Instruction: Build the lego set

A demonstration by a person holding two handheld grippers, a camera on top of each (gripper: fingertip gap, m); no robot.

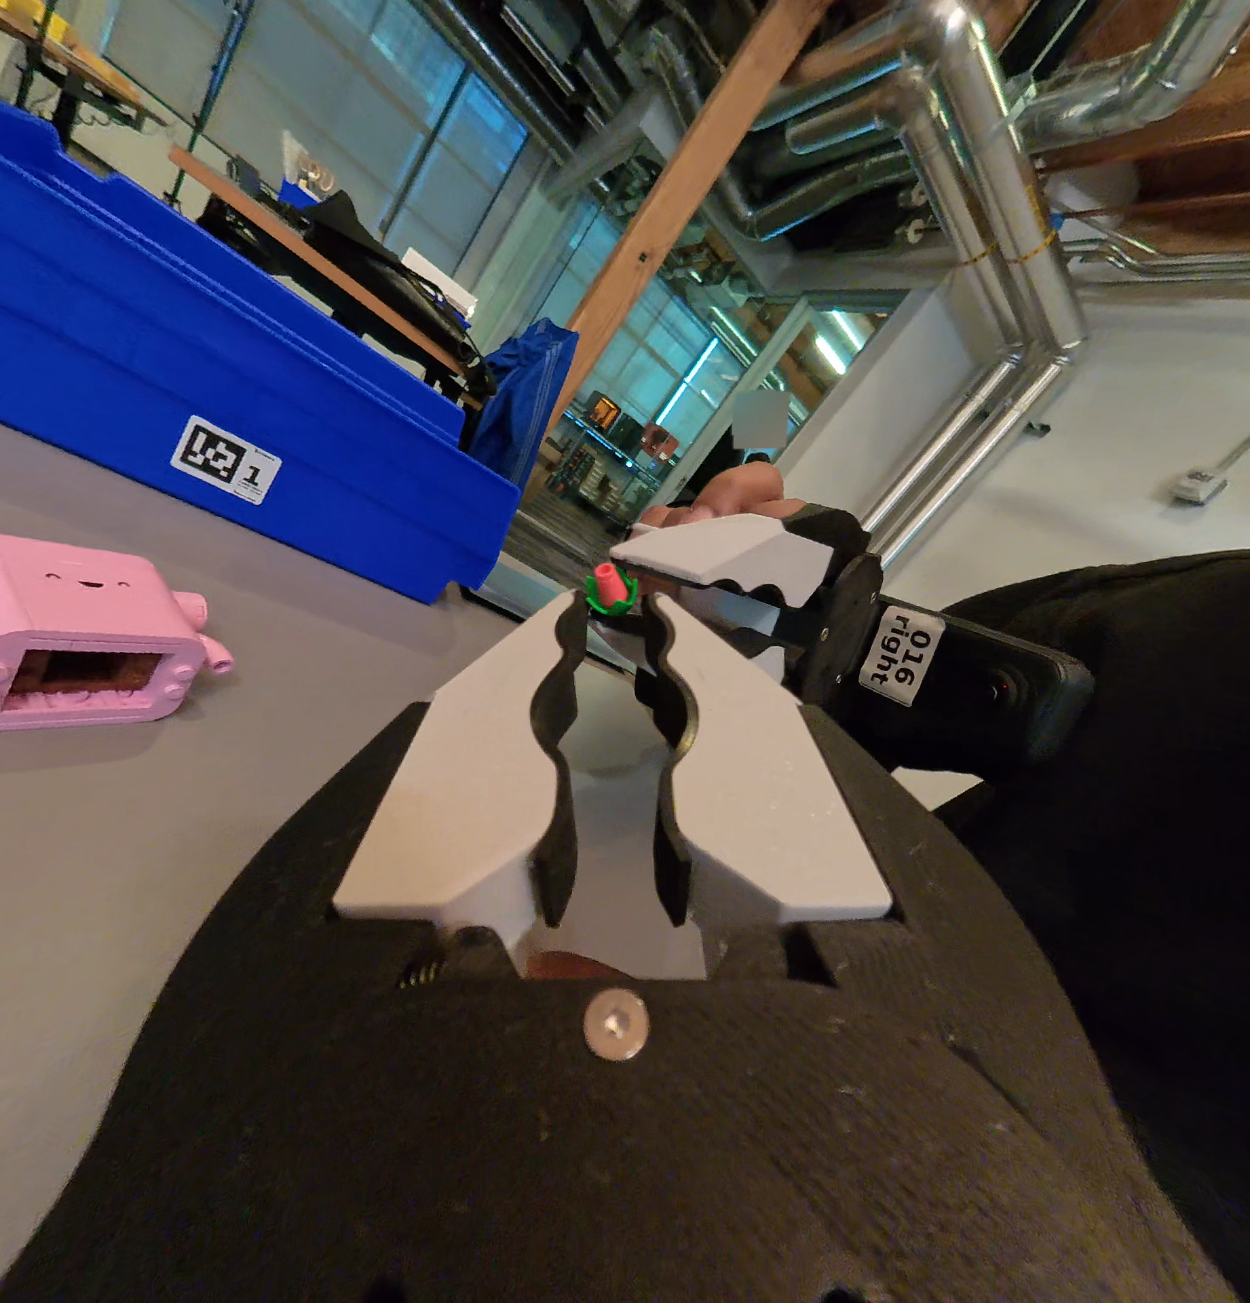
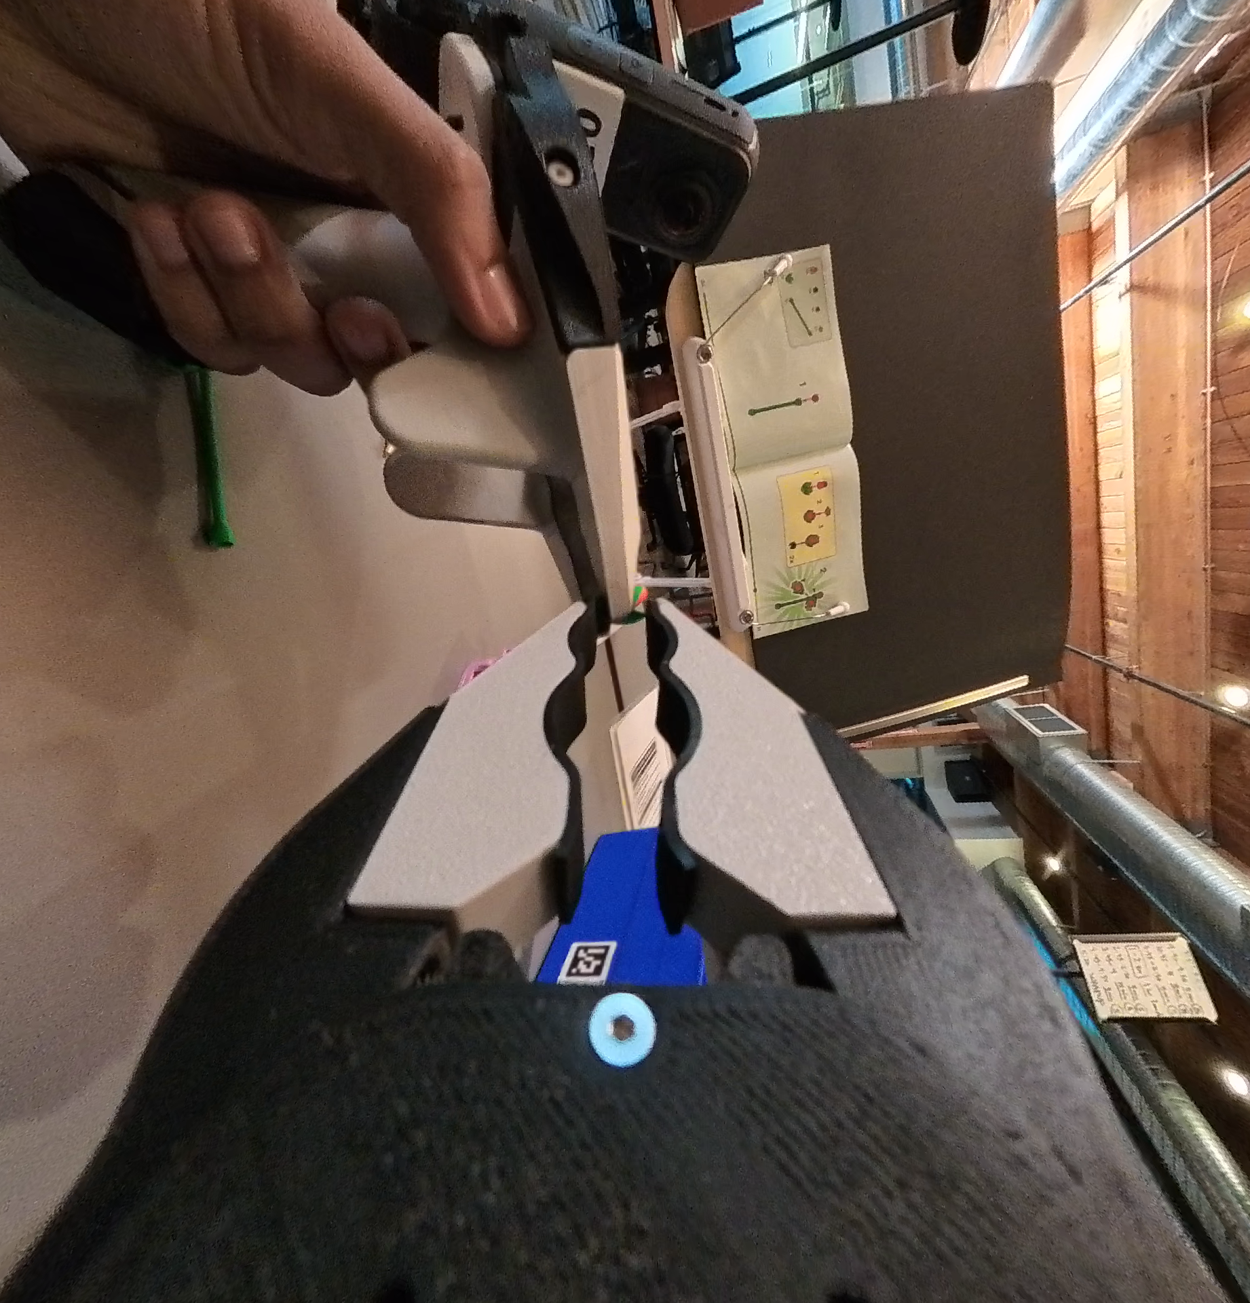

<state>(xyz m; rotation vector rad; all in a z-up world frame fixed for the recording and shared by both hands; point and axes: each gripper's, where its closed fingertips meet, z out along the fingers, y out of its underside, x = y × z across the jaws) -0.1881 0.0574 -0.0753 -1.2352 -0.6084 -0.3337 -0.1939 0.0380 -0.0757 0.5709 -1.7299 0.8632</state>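
Note:
A small flower piece (image 1: 610, 589), a pink cone in a green leafy base, sits between the tips of my left gripper (image 1: 613, 603), which looks shut on its green base. My right gripper comes in from the right. Its upper finger (image 1: 714, 557) reaches the pink top. In the right wrist view the piece (image 2: 638, 598) shows between the tips of my right gripper (image 2: 623, 610), beside the left gripper's finger (image 2: 597, 458). The right jaws stand narrowly apart around it, and I cannot tell whether they grip. A green rod (image 2: 213, 465) lies on the table.
A blue bin (image 1: 185, 338) stands at the back left of the grey table (image 1: 255, 775). A pink hollow block (image 1: 79, 634) lies in front of it. An open instruction booklet (image 2: 784, 437) is clipped to a stand in front of a dark board (image 2: 925, 352). A hand (image 2: 255, 176) holds the left gripper.

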